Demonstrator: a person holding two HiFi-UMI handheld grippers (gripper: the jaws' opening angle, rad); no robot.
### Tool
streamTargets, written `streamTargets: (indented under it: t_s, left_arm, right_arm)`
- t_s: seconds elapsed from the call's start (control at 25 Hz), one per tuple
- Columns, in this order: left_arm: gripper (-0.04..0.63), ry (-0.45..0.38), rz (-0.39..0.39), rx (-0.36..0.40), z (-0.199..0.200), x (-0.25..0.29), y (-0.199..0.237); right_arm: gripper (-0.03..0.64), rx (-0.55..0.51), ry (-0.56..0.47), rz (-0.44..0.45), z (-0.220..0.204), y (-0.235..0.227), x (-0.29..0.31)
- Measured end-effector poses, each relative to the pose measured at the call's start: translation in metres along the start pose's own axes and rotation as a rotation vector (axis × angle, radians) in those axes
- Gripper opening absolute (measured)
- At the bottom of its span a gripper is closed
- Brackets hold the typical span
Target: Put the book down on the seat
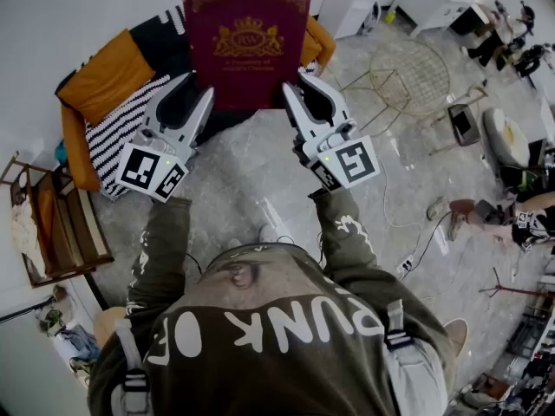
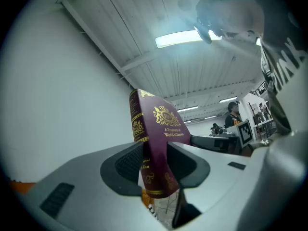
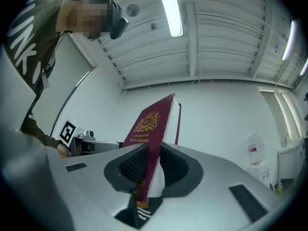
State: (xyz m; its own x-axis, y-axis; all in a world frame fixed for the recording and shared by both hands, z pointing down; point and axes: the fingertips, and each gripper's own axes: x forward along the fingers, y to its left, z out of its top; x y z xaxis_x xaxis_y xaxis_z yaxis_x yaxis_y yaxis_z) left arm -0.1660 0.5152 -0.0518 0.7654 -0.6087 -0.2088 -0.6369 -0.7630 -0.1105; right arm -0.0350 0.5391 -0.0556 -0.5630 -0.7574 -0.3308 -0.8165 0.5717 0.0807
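- Two grippers are sharing the load: the left gripper is clamping the spine-side near corner of the book, and the right gripper is clamping the page-edge near corner, with the pads of each pressing on both covers.
- The maroon book is hanging in the air in front of the person, its gilt-stamped front cover facing the head camera. It is appearing over the seat, an orange armchair, and is not resting on it.
- The step in hand, as I am judging it, is the carry: the book is arriving over the chair, and the lowering and the release are not yet done.
- The next move is calling for both grippers to go down together at an even rate so the book is not twisting between them. The book needs to land flat on the seat pad, and the jaws should be parting only once the chair is taking its weight.
- A striped throw and a dark cushion are lying on the chair, so I am expecting a soft, uneven landing that needs a slow descent.
- Both arms are reaching forward, sleeves roughly parallel, with the marker cubes nearest the body and the jaws pointing away toward the chair.
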Motion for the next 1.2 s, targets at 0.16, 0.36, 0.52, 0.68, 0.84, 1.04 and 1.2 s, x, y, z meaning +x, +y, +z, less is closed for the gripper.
streamTargets:
  t_s: [0.16,0.36,0.52,0.68,0.84,1.04,1.2]
  left_arm:
    - [0.138,-0.001,0.001,-0.001,-0.002,0.001,-0.001]
    - [0.138,0.002,0.003,0.0,-0.003,0.002,0.0]
    - [0.138,0.018,0.007,0.001,-0.009,0.007,0.004]
    - [0.137,0.038,0.009,0.0,-0.017,0.013,0.005]
    - [0.137,0.051,0.01,0.001,-0.023,0.026,-0.001]
    - [0.137,0.062,0.01,0.002,-0.029,0.042,-0.007]
    - [0.137,0.069,0.02,-0.001,-0.035,0.046,-0.007]
  right_arm:
    - [0.084,-0.008,0.01,0.012,-0.009,0.0,-0.004]
    - [0.083,-0.009,0.018,0.015,-0.013,-0.002,-0.004]
    - [0.087,0.01,0.018,0.035,-0.016,-0.006,-0.002]
    - [0.1,0.024,0.029,0.044,-0.024,-0.014,0.0]
    - [0.099,0.025,0.034,0.039,-0.027,-0.028,-0.004]
    - [0.1,0.032,0.031,0.039,-0.031,-0.047,-0.009]
    - [0.1,0.035,0.039,0.05,-0.036,-0.051,-0.01]
